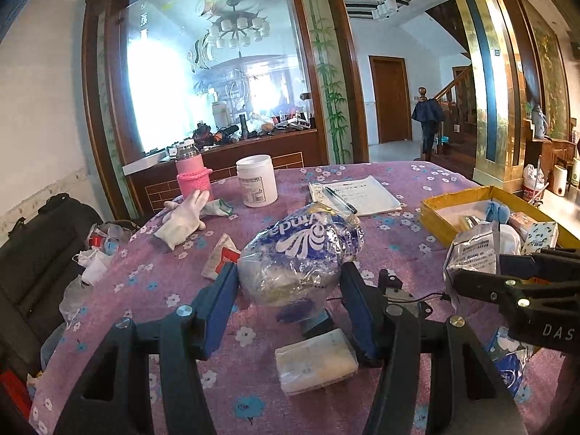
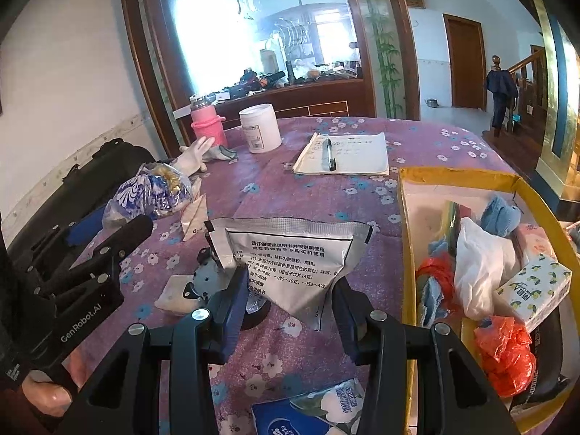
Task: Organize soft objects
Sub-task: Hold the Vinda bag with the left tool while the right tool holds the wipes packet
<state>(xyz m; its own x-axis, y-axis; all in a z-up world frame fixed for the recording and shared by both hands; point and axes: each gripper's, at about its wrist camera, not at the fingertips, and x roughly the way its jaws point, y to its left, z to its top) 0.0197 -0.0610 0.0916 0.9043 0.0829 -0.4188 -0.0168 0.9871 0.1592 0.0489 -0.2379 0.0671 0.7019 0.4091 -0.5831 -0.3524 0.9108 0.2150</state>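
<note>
My left gripper (image 1: 288,290) is clamped on a crumpled blue-and-white plastic bag (image 1: 301,253) above the flowered tablecloth (image 1: 145,275), and my right gripper (image 2: 286,308) pinches the lower edge of a silver pouch (image 2: 290,257). A small white packet (image 1: 315,366) lies under the bag at 6 o'clock. White gloves (image 1: 185,217) sit at 10 o'clock, a white jar (image 1: 256,180) at 12, a notepad with pen (image 1: 353,195) at 1, and the yellow box (image 2: 406,239) of soft things at 3.

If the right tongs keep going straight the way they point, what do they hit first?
Nothing close, probably: the right tongs grip the silver sachet; beyond lies bare tablecloth, then the notepad. Depth is unclear.
</note>
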